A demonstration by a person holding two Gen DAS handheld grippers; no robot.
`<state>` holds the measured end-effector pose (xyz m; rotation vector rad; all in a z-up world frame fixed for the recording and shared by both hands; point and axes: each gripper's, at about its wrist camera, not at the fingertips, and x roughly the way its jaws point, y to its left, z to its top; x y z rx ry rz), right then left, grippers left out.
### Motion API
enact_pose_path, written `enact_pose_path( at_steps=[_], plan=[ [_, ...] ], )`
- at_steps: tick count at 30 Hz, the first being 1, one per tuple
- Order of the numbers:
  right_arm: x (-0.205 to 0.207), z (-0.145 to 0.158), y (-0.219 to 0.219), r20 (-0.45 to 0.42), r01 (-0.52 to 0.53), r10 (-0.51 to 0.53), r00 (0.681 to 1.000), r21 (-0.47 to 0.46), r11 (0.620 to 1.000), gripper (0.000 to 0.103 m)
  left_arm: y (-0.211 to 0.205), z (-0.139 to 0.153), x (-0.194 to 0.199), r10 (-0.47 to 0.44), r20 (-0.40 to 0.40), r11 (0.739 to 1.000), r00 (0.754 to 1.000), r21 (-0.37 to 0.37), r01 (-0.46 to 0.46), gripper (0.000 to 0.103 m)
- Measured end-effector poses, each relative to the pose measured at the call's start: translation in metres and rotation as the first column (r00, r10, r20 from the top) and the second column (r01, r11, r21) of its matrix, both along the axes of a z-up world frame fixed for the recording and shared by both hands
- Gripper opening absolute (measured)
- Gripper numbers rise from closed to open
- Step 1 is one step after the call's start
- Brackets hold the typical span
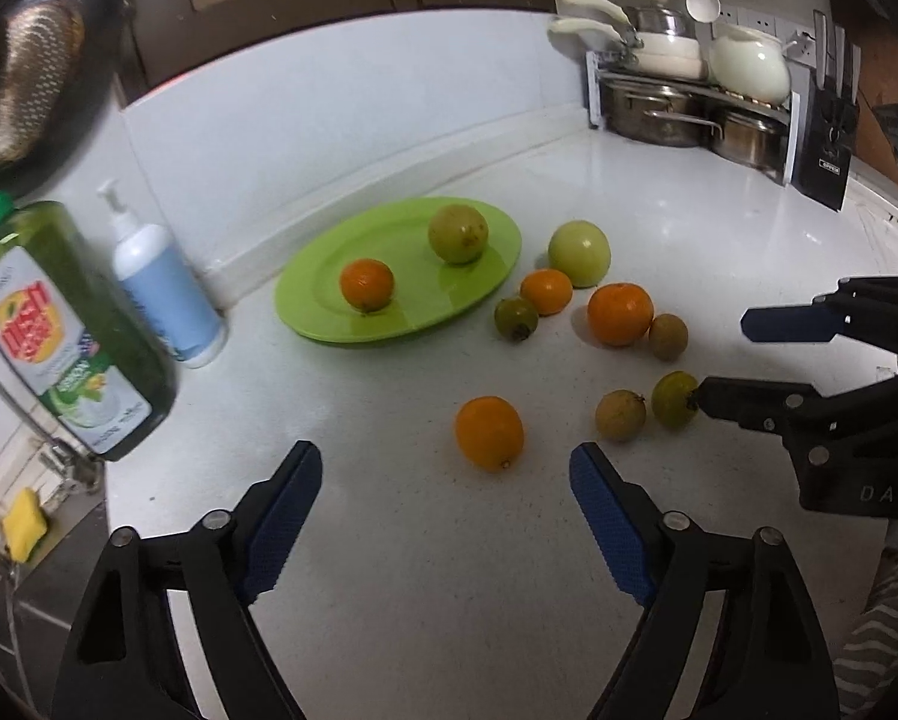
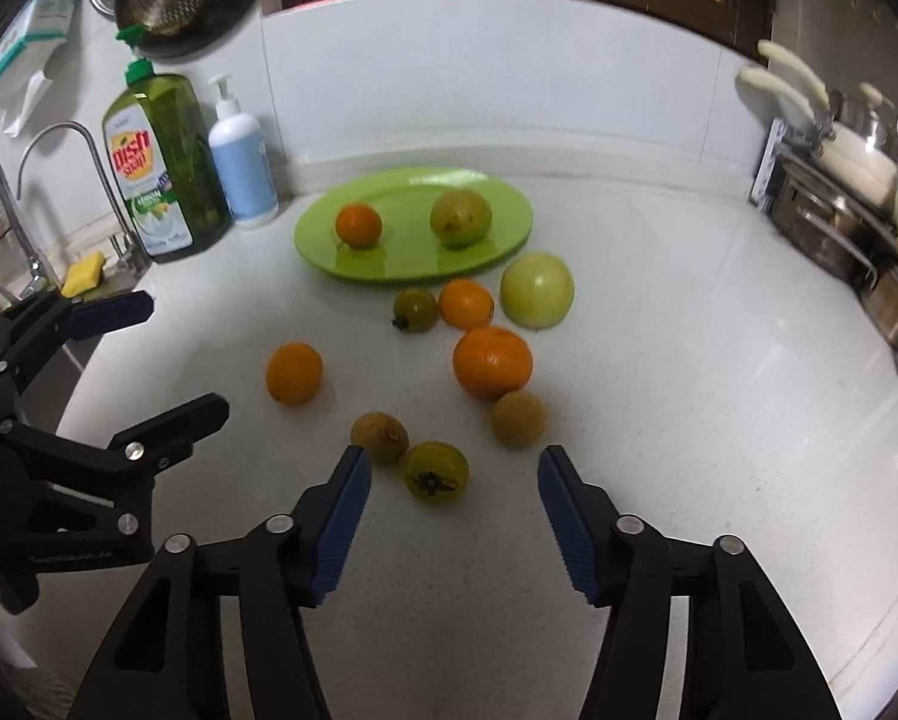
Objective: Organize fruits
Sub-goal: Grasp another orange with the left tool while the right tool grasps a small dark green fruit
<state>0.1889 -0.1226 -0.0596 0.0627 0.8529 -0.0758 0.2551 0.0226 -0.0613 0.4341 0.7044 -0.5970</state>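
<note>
Both empty: left gripper [image 1: 446, 459] spread wide near an orange [image 1: 489, 432], right gripper [image 2: 454, 465] narrower beside a green fruit [image 2: 436, 470].

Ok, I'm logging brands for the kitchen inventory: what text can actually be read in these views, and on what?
"Dish" on the green dish soap bottle; its smaller label print is blurred.
"DAS" on the right tool body, cut off at the frame edge.
Knife block label: too small.
White pump bottle: no readable text.
</note>
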Motion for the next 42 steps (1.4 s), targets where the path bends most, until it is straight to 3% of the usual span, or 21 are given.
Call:
enact_pose_path(
  at_steps=[5,14,21,32,42],
  plan=[
    [0.008,-0.011,-0.001,-0.042,0.001,0.001,0.999,0.029,1.0,0.052,-0.008,-0.012,0.013,-0.03,-0.041,1.0,0.999,-0.007,0.029,0.067],
    [0.017,-0.023,-0.003,-0.097,0.007,0.0,0.995,0.071,0.997,0.043,-0.019,-0.027,0.025,-0.059,-0.113,0.998,0.992,-0.023,0.057,0.055],
    [0.02,-0.027,-0.002,-0.109,0.0,0.01,0.994,0.086,0.996,0.039,-0.026,-0.032,0.03,-0.059,-0.124,0.998,0.99,-0.031,0.056,0.05],
    [0.023,-0.03,-0.002,-0.119,-0.01,0.021,0.993,0.095,0.995,0.032,-0.027,-0.039,0.033,-0.04,-0.153,0.999,0.987,-0.018,0.038,0.034],
    [0.021,-0.026,-0.001,-0.101,-0.012,0.021,0.995,0.091,0.996,0.031,-0.024,-0.031,0.026,-0.032,-0.146,0.999,0.989,-0.033,0.027,0.033]
  ],
)
